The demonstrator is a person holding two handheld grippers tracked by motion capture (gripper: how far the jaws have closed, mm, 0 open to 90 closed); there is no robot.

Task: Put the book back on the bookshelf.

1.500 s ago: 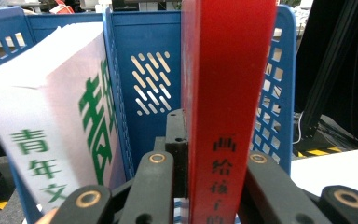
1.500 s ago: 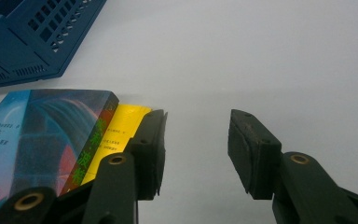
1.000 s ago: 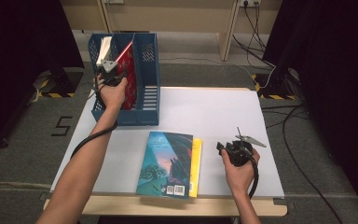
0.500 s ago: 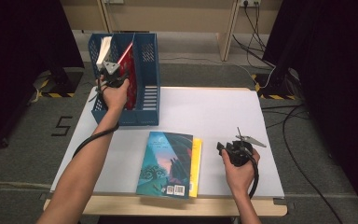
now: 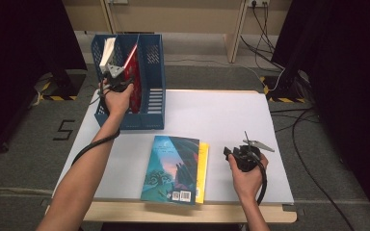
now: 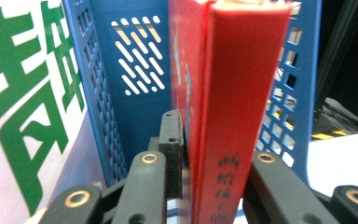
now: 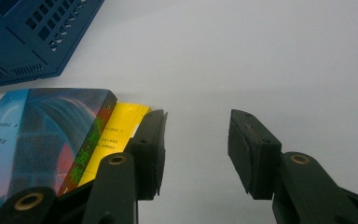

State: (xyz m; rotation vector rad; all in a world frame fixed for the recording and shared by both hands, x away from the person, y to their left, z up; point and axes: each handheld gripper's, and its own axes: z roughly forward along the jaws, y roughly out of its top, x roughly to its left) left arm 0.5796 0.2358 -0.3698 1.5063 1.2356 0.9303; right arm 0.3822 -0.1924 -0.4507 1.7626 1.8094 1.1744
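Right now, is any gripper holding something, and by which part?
The left gripper grips the red book across its spine edge, inside the blue rack. The right gripper is open, holding nothing.

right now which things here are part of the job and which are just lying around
Part of the job:
- red book, gripped by the left tongs, standing in the blue file rack
- teal book lying on the yellow book, probably next
- right tongs, open beside them

Lying about:
- cables on the floor
- white book in the rack's left slot, seemingly already filed
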